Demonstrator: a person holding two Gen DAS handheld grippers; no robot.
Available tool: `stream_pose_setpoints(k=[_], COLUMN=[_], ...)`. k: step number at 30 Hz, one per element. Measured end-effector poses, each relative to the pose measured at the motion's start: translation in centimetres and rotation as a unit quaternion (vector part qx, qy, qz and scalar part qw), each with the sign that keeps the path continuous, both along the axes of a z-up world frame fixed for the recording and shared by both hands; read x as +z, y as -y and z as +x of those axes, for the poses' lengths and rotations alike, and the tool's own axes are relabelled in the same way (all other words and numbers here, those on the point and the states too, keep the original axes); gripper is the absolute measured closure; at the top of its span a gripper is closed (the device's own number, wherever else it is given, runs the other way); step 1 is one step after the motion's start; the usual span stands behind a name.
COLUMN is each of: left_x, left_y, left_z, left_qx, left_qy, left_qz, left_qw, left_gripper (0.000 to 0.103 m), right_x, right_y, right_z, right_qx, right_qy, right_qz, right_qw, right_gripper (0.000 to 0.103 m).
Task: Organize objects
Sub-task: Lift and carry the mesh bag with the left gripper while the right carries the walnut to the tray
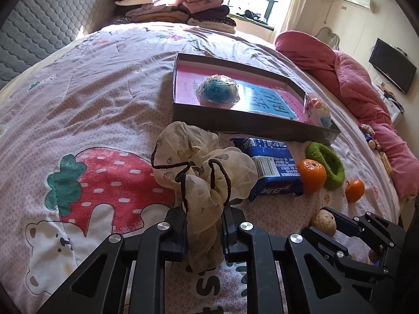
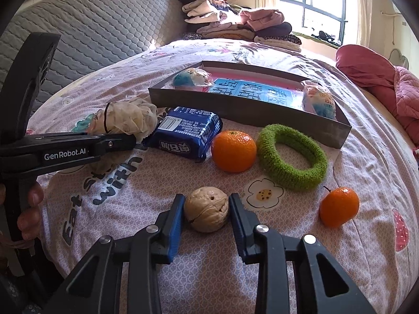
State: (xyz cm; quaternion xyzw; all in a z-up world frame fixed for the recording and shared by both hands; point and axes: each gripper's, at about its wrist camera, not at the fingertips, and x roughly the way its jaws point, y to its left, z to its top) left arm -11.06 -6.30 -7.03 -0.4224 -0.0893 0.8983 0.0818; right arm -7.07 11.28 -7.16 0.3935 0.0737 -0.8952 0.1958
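On bed (image 2: 183, 248), near side of shallow box (image 2: 235, 110) — left hand-held gripper (image 1: 204, 231) pinches cream drawstring pouch (image 1: 204, 172). Right hand-held gripper (image 2: 207, 209) clamps walnut (image 2: 207, 208), pads touching both sides — large orange (image 2: 233, 150) just beyond.

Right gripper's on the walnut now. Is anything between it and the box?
Yes. Between the walnut in the right gripper and the box lie the larger orange and the green ring. Both lie low on the bedspread; lifting over them should clear them.
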Motion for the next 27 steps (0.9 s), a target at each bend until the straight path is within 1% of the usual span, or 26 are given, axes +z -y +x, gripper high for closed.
stream_pose_setpoints(k=[4, 13, 27], left_x=[0.3, 2.0, 3.3], left_y=[-0.1, -0.6, -0.8], left_z=[0.4, 1.7, 2.8], left_qx=[-0.003, -0.007, -0.009], left_qy=[-0.006, -0.040, -0.060], left_qz=[0.006, -0.006, -0.008], left_qw=[1.0000, 0.9992, 0.9981], left_gripper=[0.086, 0.086, 0.086], right_x=[0.3, 1.3, 2.5], right_y=[-0.2, -0.4, -0.6], right_z=[0.2, 0.5, 0.9], right_qx=[0.001, 0.000, -0.005], right_qy=[-0.005, -0.020, -0.037], right_qz=[-0.004, -0.009, -0.014], right_qw=[1.000, 1.000, 0.999], right_gripper=[0.069, 0.069, 0.069])
